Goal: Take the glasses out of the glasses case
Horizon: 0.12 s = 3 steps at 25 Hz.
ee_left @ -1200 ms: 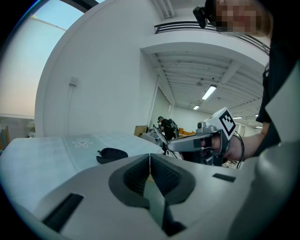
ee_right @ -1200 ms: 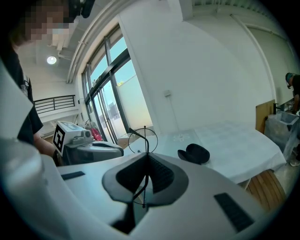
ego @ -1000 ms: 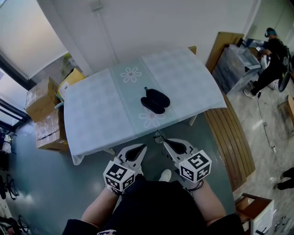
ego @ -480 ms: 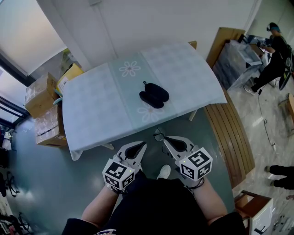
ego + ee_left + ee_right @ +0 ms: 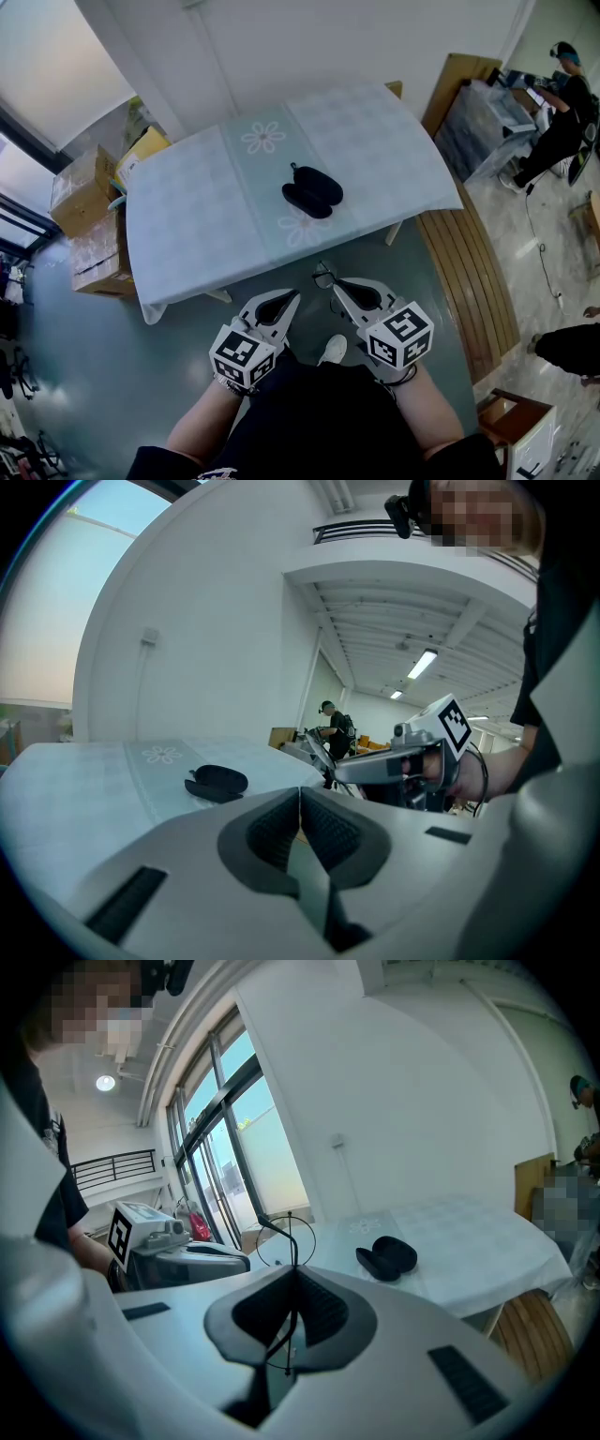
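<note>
A black glasses case (image 5: pixel 312 194) lies open on the table (image 5: pixel 187 225), also seen in the left gripper view as the case (image 5: pixel 217 782) and in the right gripper view as the case (image 5: pixel 387 1257). My right gripper (image 5: pixel 335 285) is shut on thin-framed glasses (image 5: pixel 323 277), held off the table's near edge. The round lens (image 5: pixel 286 1240) sticks up past its pads (image 5: pixel 319 1309). My left gripper (image 5: pixel 294 299) is shut with nothing in it, beside the right one, below the table edge.
Cardboard boxes (image 5: pixel 89 225) are stacked left of the table. A wooden bench (image 5: pixel 473 281) runs along the table's right side. A person (image 5: pixel 555 112) stands at a covered cart at the far right. A white wall is behind the table.
The view has drifted slightly, so the table and case sit a little higher and to the left. Both grippers keep their places and the right one still holds the glasses.
</note>
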### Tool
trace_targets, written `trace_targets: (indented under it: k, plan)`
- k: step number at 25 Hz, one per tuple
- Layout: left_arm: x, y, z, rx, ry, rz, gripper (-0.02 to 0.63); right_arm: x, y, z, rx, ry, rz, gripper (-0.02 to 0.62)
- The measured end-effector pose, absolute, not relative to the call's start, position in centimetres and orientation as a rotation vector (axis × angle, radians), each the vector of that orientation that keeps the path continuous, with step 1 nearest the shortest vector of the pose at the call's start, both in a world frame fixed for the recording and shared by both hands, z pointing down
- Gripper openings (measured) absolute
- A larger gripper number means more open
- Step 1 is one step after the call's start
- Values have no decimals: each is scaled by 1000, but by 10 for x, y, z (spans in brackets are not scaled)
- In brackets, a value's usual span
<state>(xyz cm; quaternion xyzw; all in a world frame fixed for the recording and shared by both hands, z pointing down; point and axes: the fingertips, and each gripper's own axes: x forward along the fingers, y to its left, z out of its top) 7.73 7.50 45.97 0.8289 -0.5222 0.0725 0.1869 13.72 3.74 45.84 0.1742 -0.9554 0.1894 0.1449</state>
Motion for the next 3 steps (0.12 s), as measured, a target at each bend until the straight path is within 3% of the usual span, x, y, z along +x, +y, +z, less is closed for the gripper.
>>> trace_targets:
  k: [3]
  plan:
    - [81, 74, 461, 2329, -1469, 205, 31, 140, 36, 460, 501, -2754, 554, 28]
